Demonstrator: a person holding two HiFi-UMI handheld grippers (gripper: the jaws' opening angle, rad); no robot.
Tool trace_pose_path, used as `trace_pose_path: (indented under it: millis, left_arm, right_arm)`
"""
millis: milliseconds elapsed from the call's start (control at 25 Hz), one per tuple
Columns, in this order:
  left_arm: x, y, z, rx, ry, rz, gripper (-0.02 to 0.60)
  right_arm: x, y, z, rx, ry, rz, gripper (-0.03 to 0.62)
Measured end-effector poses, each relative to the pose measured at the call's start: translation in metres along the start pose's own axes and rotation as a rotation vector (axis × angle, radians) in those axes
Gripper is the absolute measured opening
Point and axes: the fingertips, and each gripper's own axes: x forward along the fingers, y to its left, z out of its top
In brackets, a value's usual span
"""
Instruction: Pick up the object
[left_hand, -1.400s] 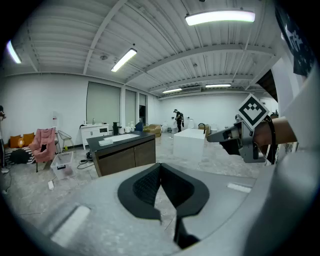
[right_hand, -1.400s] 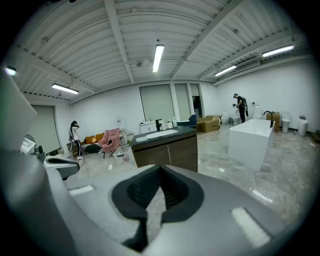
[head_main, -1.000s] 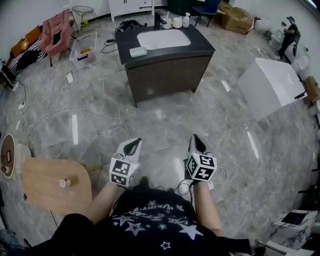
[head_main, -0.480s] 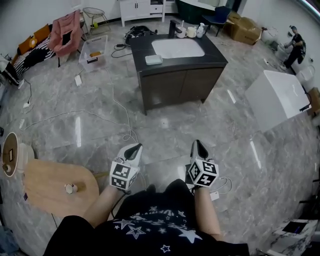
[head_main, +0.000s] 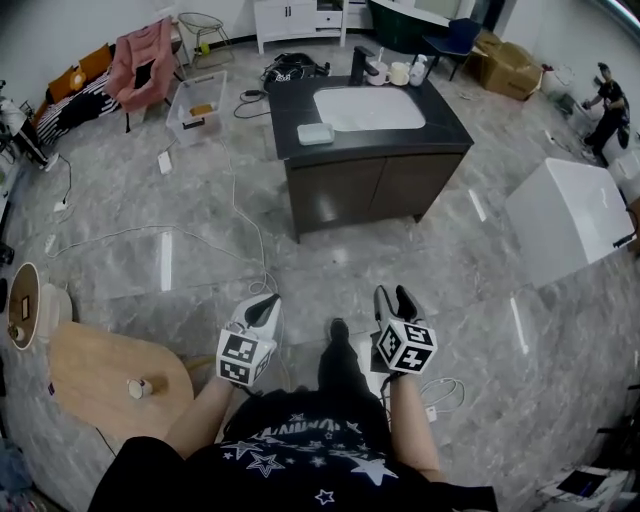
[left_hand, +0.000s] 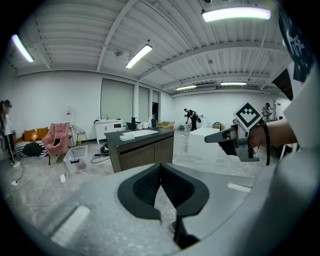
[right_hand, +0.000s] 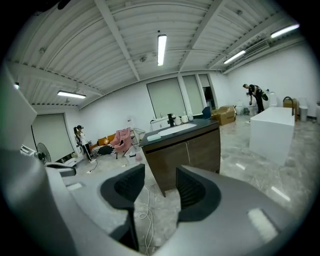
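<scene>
Low in the frame, my left gripper (head_main: 264, 308) stays... no: my left gripper's fingers sit pressed together, empty; my right gripper (head_main: 397, 300) has just been opening, fingers spread on nothing, with the sink cabinet (head_main: 350, 190) at upper centre.

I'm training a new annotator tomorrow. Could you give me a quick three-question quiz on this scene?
1. True or false: the right claw is gripping a cup.
2. The white sink basin is set into: A) a dark cabinet; B) a round wooden table; C) a clear plastic bin.
3. Which claw has its jaws together?

Key
1. False: its jaws have just been opening, with nothing between them.
2. A.
3. The left claw.
</scene>
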Motion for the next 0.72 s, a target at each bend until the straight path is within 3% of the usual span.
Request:
trace_pose_path:
  millis: [520, 720]
  left_arm:
    - [0.149, 0.053, 0.101, -0.011, -0.029, 0.127, 0.011]
    - [0.18, 0.076, 0.113, -0.069, -0.04, 0.198, 0.011]
  right_arm:
    - [0.164, -0.061, 0.109, -0.039, 0.021, 0.143, 0.201]
    - [0.209, -0.065, 0.131, -0.076, 0.041, 0.202, 0.201]
